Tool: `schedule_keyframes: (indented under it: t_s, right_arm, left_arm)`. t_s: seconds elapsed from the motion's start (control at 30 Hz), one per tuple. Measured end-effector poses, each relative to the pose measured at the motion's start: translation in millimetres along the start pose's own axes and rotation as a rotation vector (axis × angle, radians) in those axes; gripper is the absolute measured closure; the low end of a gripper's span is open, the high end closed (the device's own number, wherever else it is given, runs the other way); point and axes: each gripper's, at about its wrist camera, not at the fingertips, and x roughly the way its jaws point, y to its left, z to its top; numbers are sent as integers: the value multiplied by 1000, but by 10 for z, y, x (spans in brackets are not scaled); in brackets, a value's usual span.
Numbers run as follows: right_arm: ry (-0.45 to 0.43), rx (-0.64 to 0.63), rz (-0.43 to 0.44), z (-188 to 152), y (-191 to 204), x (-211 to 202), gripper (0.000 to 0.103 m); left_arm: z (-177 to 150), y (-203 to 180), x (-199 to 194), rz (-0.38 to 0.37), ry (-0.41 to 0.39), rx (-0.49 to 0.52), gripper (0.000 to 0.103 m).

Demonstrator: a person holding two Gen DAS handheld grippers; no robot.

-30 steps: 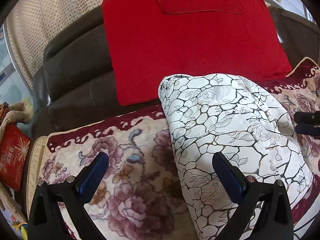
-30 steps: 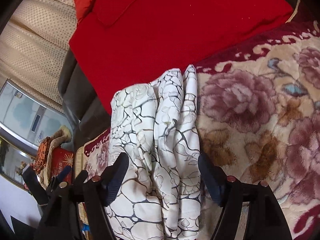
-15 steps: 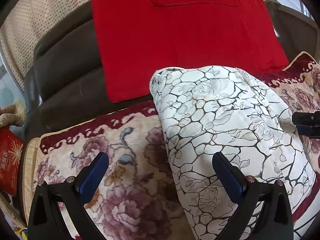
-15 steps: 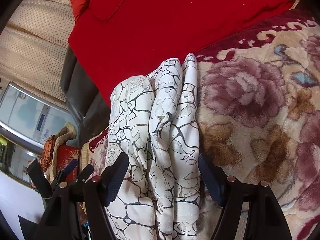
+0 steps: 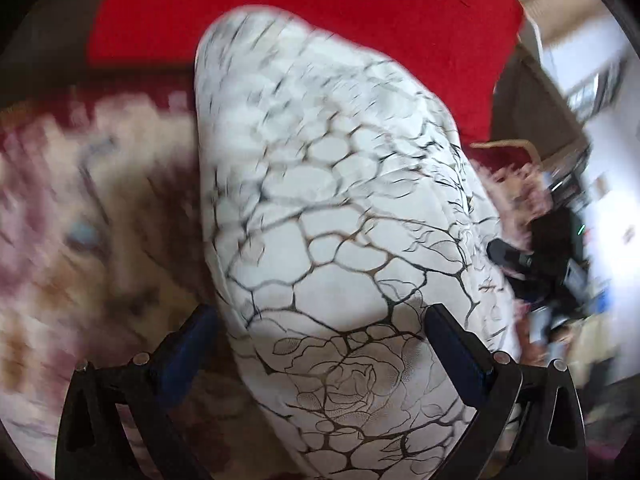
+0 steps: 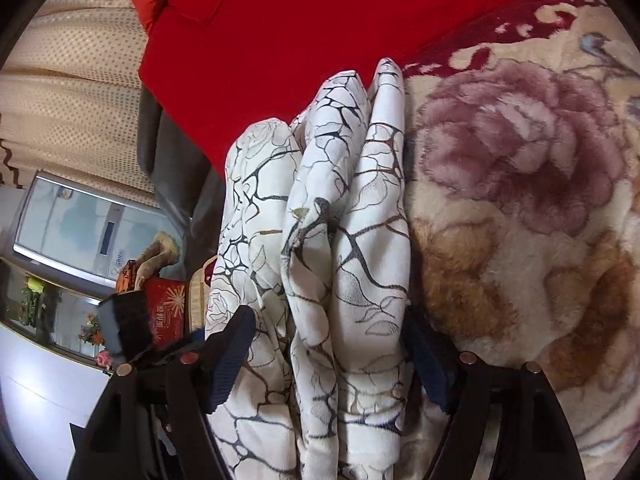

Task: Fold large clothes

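A white garment with a black crackle and rose print (image 5: 332,216) lies folded in a thick bundle on a floral blanket. My left gripper (image 5: 320,344) is open, its fingers on either side of the bundle's near end. In the right wrist view the same garment (image 6: 320,240) shows as several stacked folds. My right gripper (image 6: 332,364) is open wide and straddles those folds, its blue pads close to the cloth on both sides. The right gripper's tip also shows in the left wrist view (image 5: 508,256) at the bundle's right edge.
The floral blanket (image 6: 520,208) covers a dark sofa. A red cushion (image 6: 320,20) leans on the backrest behind the garment. A red box (image 6: 164,308) and a beige curtain (image 6: 80,80) are off to the left.
My left gripper has swung right and forward over the bundle, so the garment now lies between its fingers; that view is motion-blurred. My right gripper has pushed further onto the folds.
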Motion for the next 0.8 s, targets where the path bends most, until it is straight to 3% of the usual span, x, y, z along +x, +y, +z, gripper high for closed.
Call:
schedule_keyframes:
  t_s: [0.07,0.2,0.33,0.5,0.57,0.67,0.73,0.8]
  right_arm:
    - [-11,-7,19,4,21,22,12]
    - [2,-55,-6,-10,149,133,11]
    - [9,-111,-84,-48,281,239,14]
    - [3,-133,-155,-111,393,324,40]
    - [-11,-144,-171,-96,432,318,46]
    - [-24,-172,-172,-134,589,312,54]
    - [-31,-186,-162,-145,721,321,57]
    - [-34,-205,-153,-177,856,332,59]
  left_arm:
    - [-6,138,81,-85,18,-71,0]
    - [-45,197,106,-143,-12,-97,0]
    - [-106,194,99,-150,-37,-95,0]
    - [-162,17,124,-99,-71,-26,5]
    - [-181,-38,84,-97,-90,-12,10]
    - [-187,-99,22,-101,-112,5,22]
    - [-189,-150,-45,-103,-129,22,37]
    - [-215,-181,-125,-91,-143,35,40]
